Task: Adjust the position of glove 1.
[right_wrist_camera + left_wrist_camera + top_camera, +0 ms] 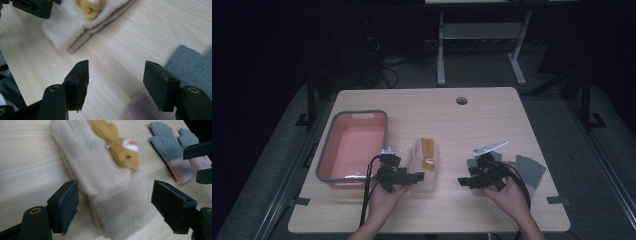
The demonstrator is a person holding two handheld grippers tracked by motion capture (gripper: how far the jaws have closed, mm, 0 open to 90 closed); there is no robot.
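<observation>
2 beige mittens point(105, 185), stacked | 2 grey gloves point(172, 152) | 1 pink bin point(353, 146)

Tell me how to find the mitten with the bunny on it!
Start at the pink tub on the left side of the wooden table. Just right of it, near the table's middle, lies the cream mitten, its cuff between the open jaws of the left tool. Unlike the grey gloves farther right, it is fluffy and carries an orange plush bunny.

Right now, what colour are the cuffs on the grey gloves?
Pink, on the grey gloves; clearest in the left gripper view.
</observation>
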